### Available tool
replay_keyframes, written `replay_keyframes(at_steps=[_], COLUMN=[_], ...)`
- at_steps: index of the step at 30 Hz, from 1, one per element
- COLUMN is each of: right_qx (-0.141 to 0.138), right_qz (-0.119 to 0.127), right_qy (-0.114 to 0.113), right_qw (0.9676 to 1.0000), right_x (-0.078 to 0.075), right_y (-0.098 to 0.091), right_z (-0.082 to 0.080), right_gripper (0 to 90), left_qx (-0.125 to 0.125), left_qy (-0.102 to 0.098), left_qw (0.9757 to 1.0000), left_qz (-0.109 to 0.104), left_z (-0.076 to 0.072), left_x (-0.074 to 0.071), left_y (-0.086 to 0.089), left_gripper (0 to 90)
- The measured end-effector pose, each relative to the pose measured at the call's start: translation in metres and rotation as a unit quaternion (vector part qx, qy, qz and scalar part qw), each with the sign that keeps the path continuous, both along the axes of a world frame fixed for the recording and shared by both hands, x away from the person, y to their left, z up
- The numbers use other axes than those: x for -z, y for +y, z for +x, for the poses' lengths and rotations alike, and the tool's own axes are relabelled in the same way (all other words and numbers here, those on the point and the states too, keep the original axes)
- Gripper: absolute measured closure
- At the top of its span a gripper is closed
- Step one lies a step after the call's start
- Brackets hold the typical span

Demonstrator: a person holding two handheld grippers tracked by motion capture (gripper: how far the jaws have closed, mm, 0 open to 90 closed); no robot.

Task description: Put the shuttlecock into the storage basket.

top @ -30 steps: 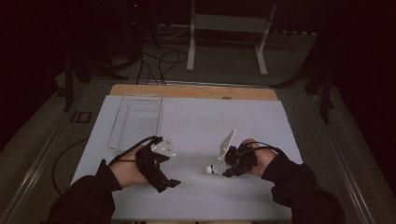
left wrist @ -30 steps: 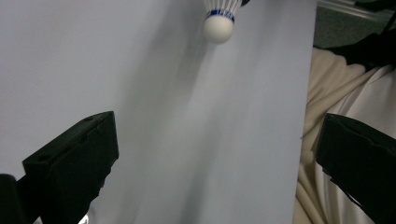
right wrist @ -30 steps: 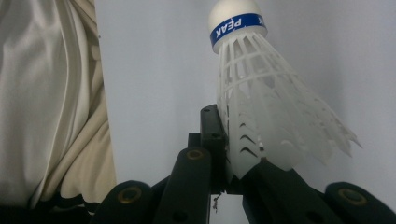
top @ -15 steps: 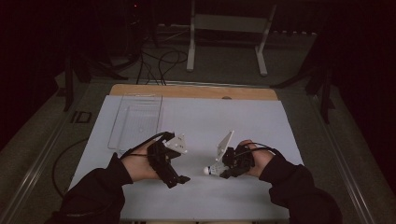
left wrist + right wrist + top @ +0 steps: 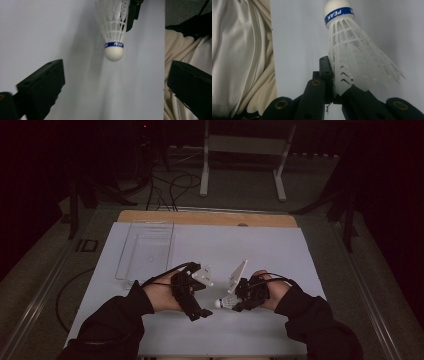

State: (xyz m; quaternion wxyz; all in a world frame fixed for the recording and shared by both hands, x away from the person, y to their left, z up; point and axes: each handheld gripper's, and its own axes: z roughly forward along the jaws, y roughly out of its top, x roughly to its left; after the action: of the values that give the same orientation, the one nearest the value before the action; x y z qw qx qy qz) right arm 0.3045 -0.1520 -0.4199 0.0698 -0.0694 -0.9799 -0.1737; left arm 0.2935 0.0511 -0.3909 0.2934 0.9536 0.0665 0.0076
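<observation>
Bare sheet [image 5: 260, 250] ahead; clear tray [image 5: 145, 250] blocks far left.

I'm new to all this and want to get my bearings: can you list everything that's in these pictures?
shuttlecock: one, white plastic skirt, white cork with a blue band; held by its skirt in the right gripper, cork pointing at the left gripper.
clear tray: one, see-through; far left part of the sheet.
white sheet: one; covers most of the table.
wooden table edge: one, light brown; beyond the sheet.
white frame: one; on the floor behind the table.
cables: several, black; on the floor at the back.
cream cloth: one; beside the sheet, in the gripper views.
left gripper: one, black, jaws apart, near the cork.
right gripper: one, black, shut on the skirt.
sleeves: two, black; from the bottom edge.
</observation>
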Motion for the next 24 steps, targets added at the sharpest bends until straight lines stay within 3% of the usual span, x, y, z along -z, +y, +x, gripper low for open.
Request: replay_keyframes(at_steps=[7, 19, 24], right_qx=[-0.004, -0.006, -0.005], right_qz=[0.009, 0.017, 0.016], right_qy=[0.0, -0.003, -0.007], right_qw=[1.0, 0.9998, 0.9998], right_x=[0.0, -0.003, -0.005], right_y=[0.003, 0.005, 0.004], right_z=[0.0, -0.002, -0.003], right_gripper=[90.0, 90.0, 90.0], left_qx=[0.001, 0.009, 0.015], left_qy=[0.002, 0.003, 0.001], left_qw=[1.0, 0.9999, 0.9999], left_qz=[0.003, 0.004, -0.007], left_z=[0.002, 0.002, 0.002], left_x=[0.003, 0.012, 0.018], left_y=[-0.006, -0.015, -0.017], left_gripper=[6.8, 24.3, 32.3])
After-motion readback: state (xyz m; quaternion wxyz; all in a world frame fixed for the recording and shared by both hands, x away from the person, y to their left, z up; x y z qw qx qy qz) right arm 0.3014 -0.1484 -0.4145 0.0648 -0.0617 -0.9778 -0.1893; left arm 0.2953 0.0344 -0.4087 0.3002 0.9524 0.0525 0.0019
